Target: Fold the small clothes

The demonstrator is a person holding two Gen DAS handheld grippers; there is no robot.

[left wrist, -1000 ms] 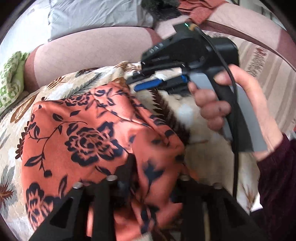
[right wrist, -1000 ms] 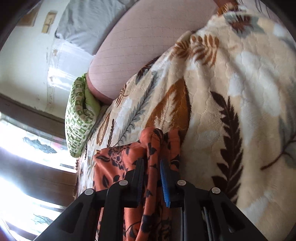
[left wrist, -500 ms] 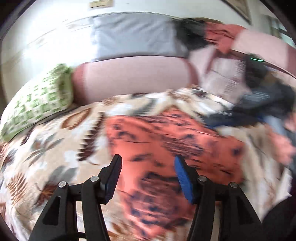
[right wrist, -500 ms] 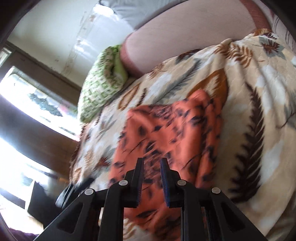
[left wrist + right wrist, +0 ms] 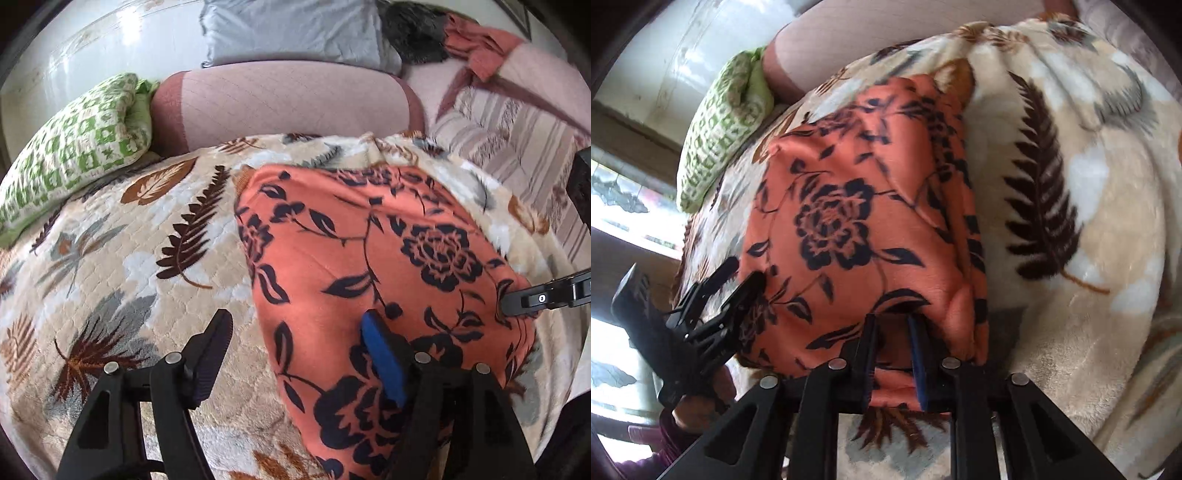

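Orange plush printed with black roses: the small garment [image 5: 369, 258], spread as a doubled slab across the middle of the leaf-patterned blanket [image 5: 129, 258]. Looks soft, light and thick-piled, more likely to slump and slip over itself than to keep a crease. Best taken at a corner or along the layered edge, with all layers pinched together.

Left gripper [image 5: 295, 317], spread wide and holding nothing, poised over the blanket at the cloth's near left edge, with one finger above bare blanket and the blue-padded one above the print. Right gripper [image 5: 892, 326], clenched on the cloth's near right hem, with a tongue of orange fabric pinched between its pads. Stacked folds visible along that right side.

Around the blanket: green chequered pillow [image 5: 74, 162] off its far left corner, pink bolster [image 5: 288, 96] along its far side, grey cushion [image 5: 291, 33] beyond that, striped cover [image 5: 517, 147] off its right. Nothing on the blanket in the path of the fold except the blanket's own ripples, possibly enough to drag at the pile.
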